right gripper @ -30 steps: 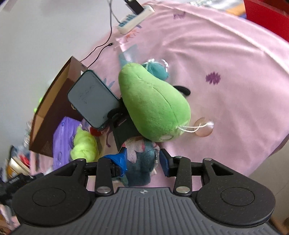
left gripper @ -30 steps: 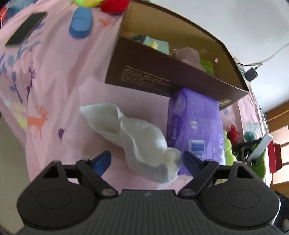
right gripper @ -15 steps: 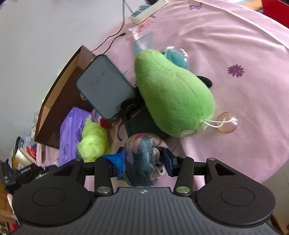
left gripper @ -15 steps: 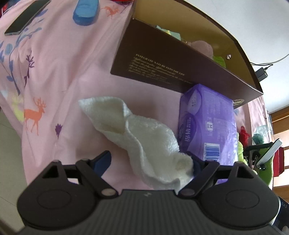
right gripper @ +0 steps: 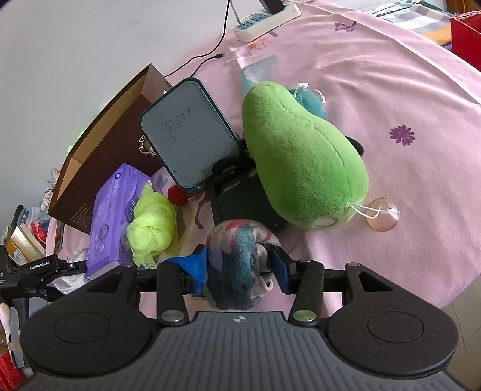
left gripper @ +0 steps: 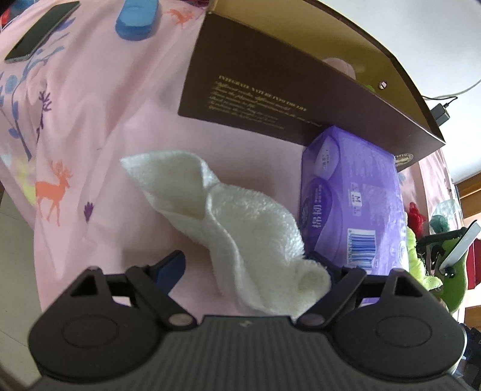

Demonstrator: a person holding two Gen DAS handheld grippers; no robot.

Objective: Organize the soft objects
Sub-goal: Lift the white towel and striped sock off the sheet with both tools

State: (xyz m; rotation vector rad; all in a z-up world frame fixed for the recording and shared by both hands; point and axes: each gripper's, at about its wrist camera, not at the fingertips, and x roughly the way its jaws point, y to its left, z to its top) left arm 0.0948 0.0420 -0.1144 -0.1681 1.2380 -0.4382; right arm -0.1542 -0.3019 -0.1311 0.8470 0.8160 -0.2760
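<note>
A crumpled white towel [left gripper: 240, 222] lies on the pink bedsheet [left gripper: 105, 120]. My left gripper [left gripper: 245, 264] is open around its near end, and the towel covers the right fingertip. My right gripper [right gripper: 240, 261] is shut on a rolled blue and pink patterned cloth [right gripper: 240, 255], held just over the sheet. An open brown box [left gripper: 270, 90] with soft things inside stands behind the towel. A green plush [right gripper: 300, 162] and a yellow-green mesh puff [right gripper: 151, 222] lie beyond the right gripper.
A purple tissue pack [left gripper: 354, 195] leans against the box, right of the towel. A phone on a black stand [right gripper: 189, 135] sits beside the plush. A power strip [right gripper: 267, 15] and cable lie far back. Another phone [left gripper: 39, 33] and a blue object [left gripper: 135, 18] are at the far left.
My left gripper moved in on the towel, whose end now hides the right fingertip. My right gripper drew back from the plush with the patterned cloth between its fingers.
</note>
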